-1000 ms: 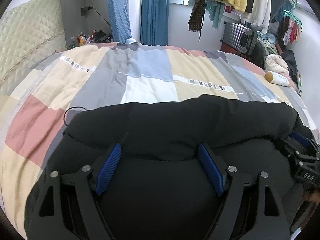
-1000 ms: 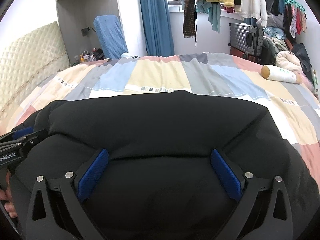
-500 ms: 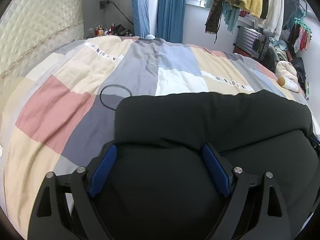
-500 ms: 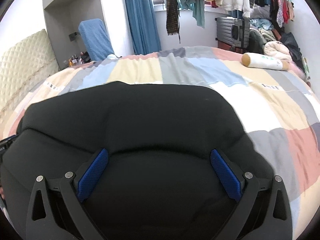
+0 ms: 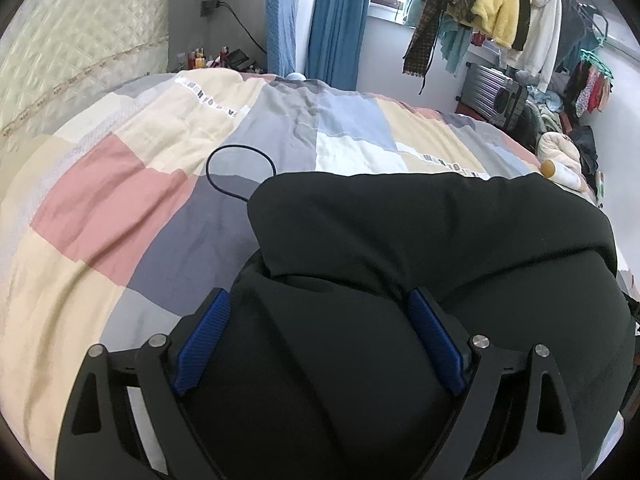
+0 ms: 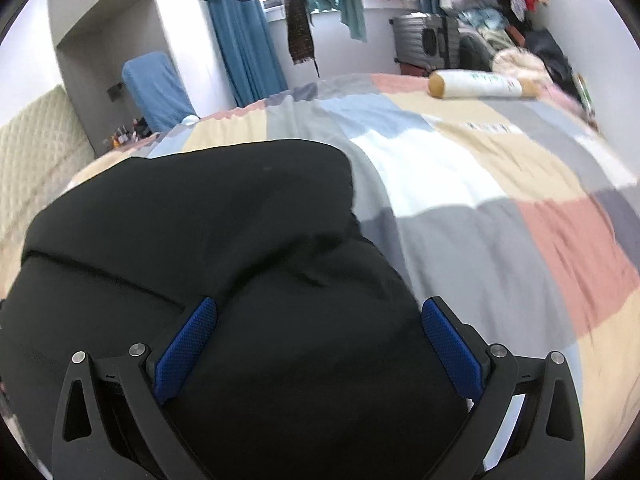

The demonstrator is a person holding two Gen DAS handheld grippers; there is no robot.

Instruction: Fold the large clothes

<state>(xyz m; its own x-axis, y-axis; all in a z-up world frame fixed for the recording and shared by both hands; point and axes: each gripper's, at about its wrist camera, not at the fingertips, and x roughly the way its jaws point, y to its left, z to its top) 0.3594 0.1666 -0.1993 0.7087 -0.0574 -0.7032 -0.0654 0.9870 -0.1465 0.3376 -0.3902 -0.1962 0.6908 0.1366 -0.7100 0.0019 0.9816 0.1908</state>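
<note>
Two grippers work over one bulky black garment [image 5: 420,240], which lies folded over on the patchwork quilt [image 5: 120,220] of a bed and fills the near part of both views. It appears padded and soft, probably light for its bulk but springy, so folds will likely puff back unless pressed flat; the sound place to take hold is judged to be a doubled edge or corner, not the smooth top panel.

Left gripper [image 5: 320,344]: its jaws have just been opening and stand wide, the garment bulging between the blue pads [image 5: 202,344]; whether they press cannot be told. Right gripper [image 6: 316,352]: jaws likewise spread wide astride the cloth, contact unclear.

Only the left wrist view shows the black cord loop [image 5: 240,168] touching the garment's far corner. Only the right wrist view shows the white cylindrical bolster [image 6: 480,84] in full, well apart from the garment.
</note>
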